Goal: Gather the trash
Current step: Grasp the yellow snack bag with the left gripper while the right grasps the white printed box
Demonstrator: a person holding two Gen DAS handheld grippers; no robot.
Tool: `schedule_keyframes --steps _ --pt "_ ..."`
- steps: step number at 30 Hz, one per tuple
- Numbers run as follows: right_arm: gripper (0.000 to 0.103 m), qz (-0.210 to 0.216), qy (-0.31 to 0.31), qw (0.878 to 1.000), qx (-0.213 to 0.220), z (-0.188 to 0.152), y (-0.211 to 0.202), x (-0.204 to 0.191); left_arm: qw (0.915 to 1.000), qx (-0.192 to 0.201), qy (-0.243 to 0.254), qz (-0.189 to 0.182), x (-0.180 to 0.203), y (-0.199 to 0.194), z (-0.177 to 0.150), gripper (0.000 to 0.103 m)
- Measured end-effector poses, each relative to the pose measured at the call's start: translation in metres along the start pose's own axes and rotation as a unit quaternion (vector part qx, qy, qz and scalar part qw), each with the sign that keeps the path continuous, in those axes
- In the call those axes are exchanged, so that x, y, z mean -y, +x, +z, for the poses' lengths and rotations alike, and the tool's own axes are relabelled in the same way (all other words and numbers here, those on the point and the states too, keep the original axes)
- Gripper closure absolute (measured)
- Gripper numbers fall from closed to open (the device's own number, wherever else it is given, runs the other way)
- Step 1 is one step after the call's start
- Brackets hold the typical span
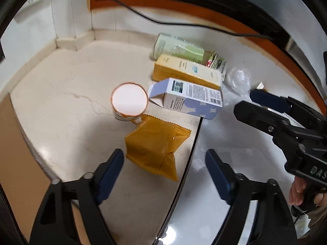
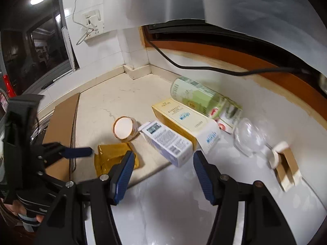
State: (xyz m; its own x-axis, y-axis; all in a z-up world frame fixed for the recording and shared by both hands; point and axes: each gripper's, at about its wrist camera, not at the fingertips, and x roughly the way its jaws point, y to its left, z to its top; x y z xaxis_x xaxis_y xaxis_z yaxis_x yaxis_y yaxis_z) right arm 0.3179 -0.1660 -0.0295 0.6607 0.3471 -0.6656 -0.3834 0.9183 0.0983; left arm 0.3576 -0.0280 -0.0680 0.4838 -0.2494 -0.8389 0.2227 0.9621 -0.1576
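trash collection at its outset: every piece of litter still lay on the worktop [image 1: 61, 77].

both the left gripper [image 1: 164, 163] and the right gripper [image 2: 162, 163] hovered with fingers apart and holding nothing; the gold wrapper [image 1: 153, 149] lay below the left one, the white-and-blue carton [image 2: 167, 143] ahead of the right. a paper cup [image 1: 129, 100] on its side looked empty; the yellow box [image 1: 184, 71], green bottle [image 1: 175, 48] and clear plastic lid [image 2: 248, 136] lay nearby. no bin was visible.

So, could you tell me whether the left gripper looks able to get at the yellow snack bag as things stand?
Probably yes: the left gripper is open, the yellow snack bag lies just ahead between its fingers, and nothing covers it.
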Motion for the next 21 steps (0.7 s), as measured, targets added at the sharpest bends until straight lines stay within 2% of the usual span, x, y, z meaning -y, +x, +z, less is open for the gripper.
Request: schedule_keyframes --steps 2,3,7,17,21 --pt "0.043 -0.001 -0.016 1.000 -0.004 0.006 0.008 -0.004 0.9999 -0.008 -0.009 -0.008 -0.003 0.008 0.002 0.048" --pt "0.043 -0.003 -0.023 1.000 -0.006 0.009 0.012 -0.006 0.9997 -0.012 -0.015 -0.015 -0.004 0.011 0.002 0.054" --pt "0.043 -0.006 -0.054 0.998 -0.023 0.018 0.031 -0.010 0.9993 -0.003 -0.023 -0.028 -0.009 0.008 -0.003 0.056" --pt "0.043 -0.020 -0.125 0.989 -0.081 0.023 0.072 -0.016 0.9980 0.029 -0.044 -0.035 -0.031 -0.046 -0.026 0.056" --pt "0.043 -0.030 -0.146 0.985 -0.088 0.027 0.081 -0.020 0.9973 0.037 -0.047 -0.043 -0.040 -0.059 -0.032 0.056"
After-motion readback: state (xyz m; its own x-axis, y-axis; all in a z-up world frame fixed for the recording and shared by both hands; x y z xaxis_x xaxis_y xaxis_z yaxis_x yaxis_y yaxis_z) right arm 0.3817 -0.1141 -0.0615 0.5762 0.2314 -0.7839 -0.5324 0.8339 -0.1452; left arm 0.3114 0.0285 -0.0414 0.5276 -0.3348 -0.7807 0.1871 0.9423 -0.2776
